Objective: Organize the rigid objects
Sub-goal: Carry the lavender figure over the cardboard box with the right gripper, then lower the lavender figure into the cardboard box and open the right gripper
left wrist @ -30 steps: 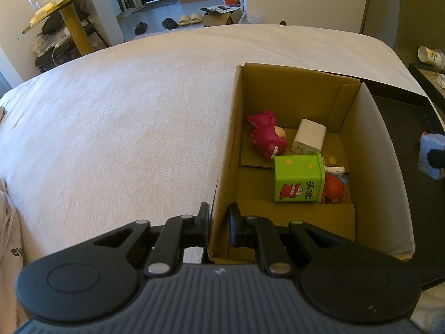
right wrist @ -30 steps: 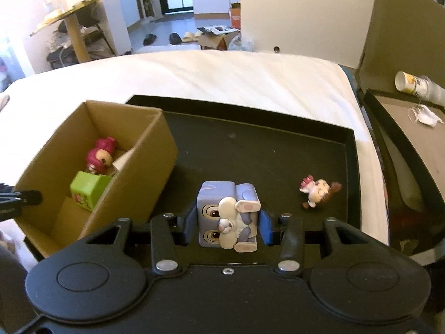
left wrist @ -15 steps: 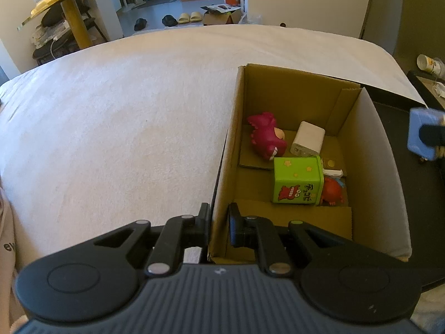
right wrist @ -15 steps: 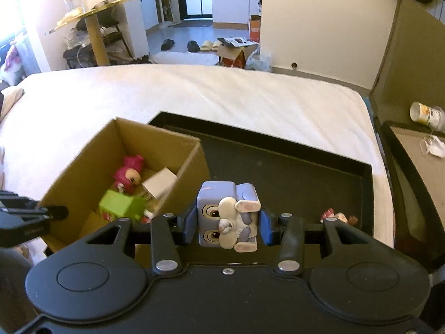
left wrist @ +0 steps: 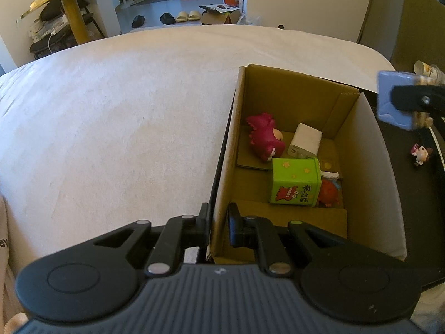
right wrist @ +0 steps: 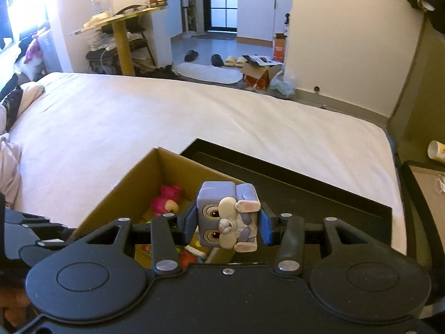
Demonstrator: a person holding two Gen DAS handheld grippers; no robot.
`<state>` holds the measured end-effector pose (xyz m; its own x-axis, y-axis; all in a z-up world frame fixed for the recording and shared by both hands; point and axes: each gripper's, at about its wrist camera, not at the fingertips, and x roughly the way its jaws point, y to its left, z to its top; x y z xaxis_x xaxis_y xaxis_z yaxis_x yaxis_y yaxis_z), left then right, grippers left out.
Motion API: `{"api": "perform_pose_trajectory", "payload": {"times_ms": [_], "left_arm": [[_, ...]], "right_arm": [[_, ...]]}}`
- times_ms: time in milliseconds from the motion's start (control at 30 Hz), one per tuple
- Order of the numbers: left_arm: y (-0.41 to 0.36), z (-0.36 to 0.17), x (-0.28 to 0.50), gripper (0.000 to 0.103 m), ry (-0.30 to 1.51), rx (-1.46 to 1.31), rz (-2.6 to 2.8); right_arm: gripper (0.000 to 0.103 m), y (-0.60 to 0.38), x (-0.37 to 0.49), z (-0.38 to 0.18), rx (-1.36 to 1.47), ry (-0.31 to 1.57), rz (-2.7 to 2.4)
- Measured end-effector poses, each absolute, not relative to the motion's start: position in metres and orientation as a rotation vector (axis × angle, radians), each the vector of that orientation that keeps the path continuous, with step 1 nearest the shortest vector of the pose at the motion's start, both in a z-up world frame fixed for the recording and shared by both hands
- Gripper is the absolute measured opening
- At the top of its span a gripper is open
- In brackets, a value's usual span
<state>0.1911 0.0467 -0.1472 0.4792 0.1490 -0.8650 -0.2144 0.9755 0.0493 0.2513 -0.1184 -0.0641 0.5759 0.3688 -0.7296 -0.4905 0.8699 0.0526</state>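
Above the cardboard box (right wrist: pixel 133 183), the right gripper (right wrist: pixel 226 221) clamps a blue cube toy (right wrist: pixel 226 214). The left gripper (left wrist: pixel 218 220) pinches the box's near wall.

The right tongs (right wrist: pixel 227 224) have carried the cube toy (right wrist: pixel 226 217) over the box (right wrist: pixel 133 183).

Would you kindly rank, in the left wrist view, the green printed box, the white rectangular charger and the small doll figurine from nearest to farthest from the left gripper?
Measured from the left gripper, which is clamped on the cardboard box's near wall:
1. Green printed box, inside the carton, just ahead.
2. White rectangular charger, deeper inside, behind the green one.
3. Small doll figurine, outside, on the black tray at far right.
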Motion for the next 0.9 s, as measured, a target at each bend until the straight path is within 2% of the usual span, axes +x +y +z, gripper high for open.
{"api": "perform_pose_trajectory", "payload": {"times_ms": [500,900], "left_arm": [[0.049,-0.148,0.191,0.011,1.049,-0.077,0.212],[0.05,-0.148,0.191,0.011,1.048,-0.082,0.209]], "right_arm": [[0.044,-0.082,0.249,-0.078,-0.205,0.855,0.546],[0.044,-0.064,0.262,-0.101,-0.346,0.87,0.493]]}}
